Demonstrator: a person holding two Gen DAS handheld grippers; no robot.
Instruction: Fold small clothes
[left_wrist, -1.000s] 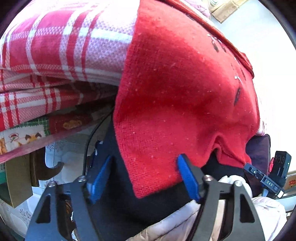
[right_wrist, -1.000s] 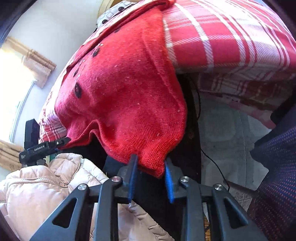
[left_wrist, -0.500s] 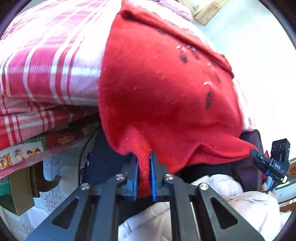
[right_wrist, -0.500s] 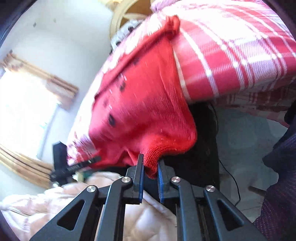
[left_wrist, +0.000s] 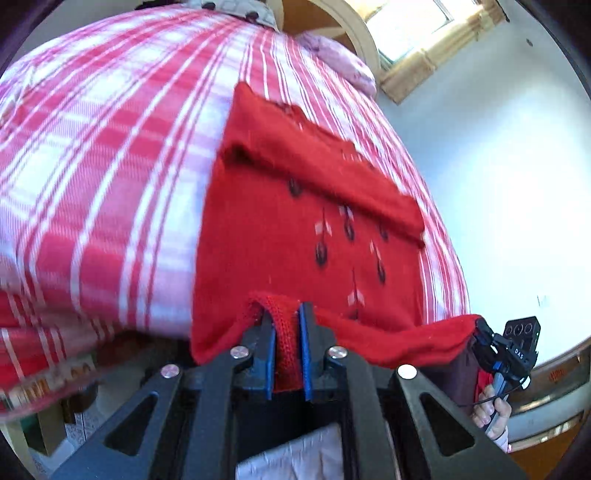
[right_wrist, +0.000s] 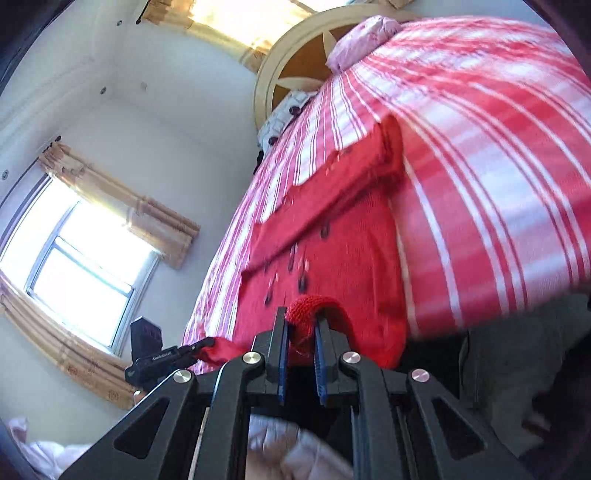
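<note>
The red knitted sweater lies spread on the red-and-white checked bed cover, its hem hanging over the bed's near edge. The left gripper has its fingers clamped on a bunched fold of the hem at 6 o'clock in its view. The right gripper pinches the hem's other corner the same way, and in the left view it shows at 4 o'clock. A window sits at 9 o'clock in the right view

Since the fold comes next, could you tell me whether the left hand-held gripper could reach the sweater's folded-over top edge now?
Probably not freely: the left hand-held gripper is shut on the red sweater hem.
</note>
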